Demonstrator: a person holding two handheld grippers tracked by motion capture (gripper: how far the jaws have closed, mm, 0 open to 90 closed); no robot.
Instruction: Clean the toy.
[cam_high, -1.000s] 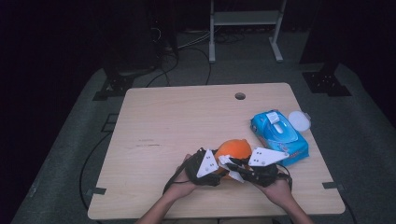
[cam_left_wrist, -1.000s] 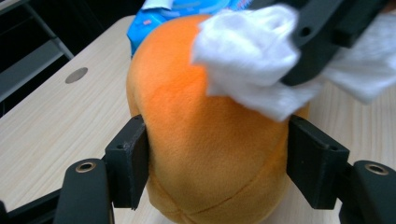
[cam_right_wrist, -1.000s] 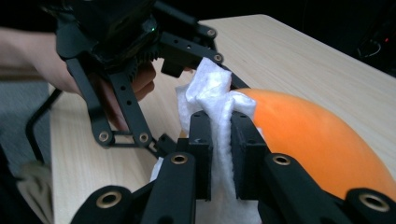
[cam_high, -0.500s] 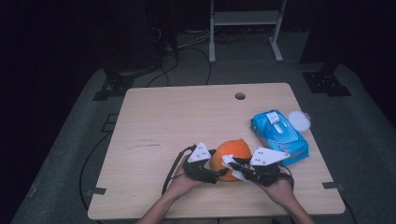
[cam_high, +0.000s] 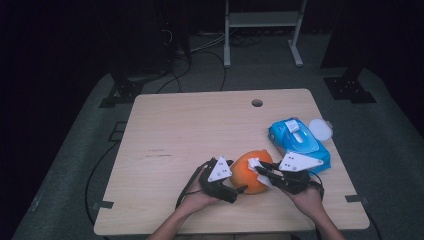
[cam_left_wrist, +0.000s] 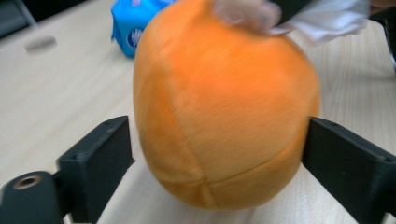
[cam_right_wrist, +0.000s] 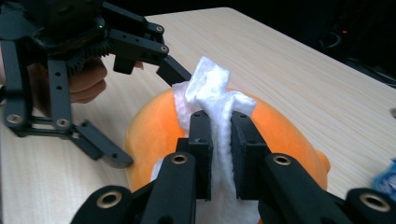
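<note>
An orange plush ball (cam_high: 246, 172) lies on the wooden table (cam_high: 190, 130) near its front edge. My left gripper (cam_high: 237, 181) reaches in from the left, and its jaws have just been opening. They stand open on either side of the ball (cam_left_wrist: 219, 107), without squeezing it. My right gripper (cam_high: 261, 169) comes in from the right and is shut on a crumpled white wipe (cam_right_wrist: 210, 88), held against the top of the ball (cam_right_wrist: 149, 126). In the right gripper view the left gripper (cam_right_wrist: 149, 116) shows beyond the ball with its jaws spread around it.
A blue pack of wet wipes (cam_high: 300, 142) lies right of the ball, with a round white lid (cam_high: 320, 129) at its far corner. A cable hole (cam_high: 257, 102) sits near the table's far edge. Dark floor, cables and stand legs surround the table.
The left gripper's jaws have spread wide and now take the orange ball between them. The right gripper with the wipe has shifted slightly left onto the ball's top.
</note>
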